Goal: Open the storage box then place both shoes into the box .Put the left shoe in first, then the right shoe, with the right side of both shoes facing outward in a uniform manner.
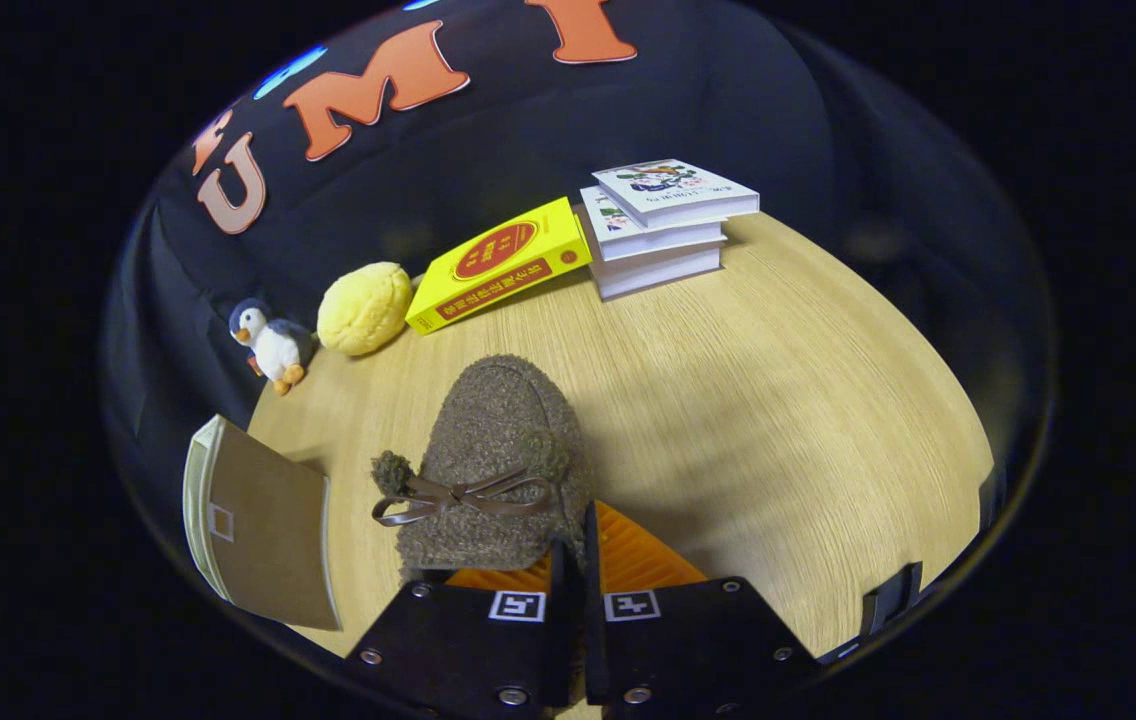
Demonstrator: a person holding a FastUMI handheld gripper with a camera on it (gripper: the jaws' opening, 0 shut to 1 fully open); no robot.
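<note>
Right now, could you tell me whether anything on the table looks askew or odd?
The yellow book leans tilted against the stack of white books rather than lying flat. The tool looks shut on the rim of the brown fuzzy shoe. Nothing looks spilled or damaged.

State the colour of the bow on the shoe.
Brown bow on a fuzzy olive-brown shoe, held in the gripper; gripper view.

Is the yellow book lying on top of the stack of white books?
No, the yellow book lies on the table beside the white book stack.
</note>
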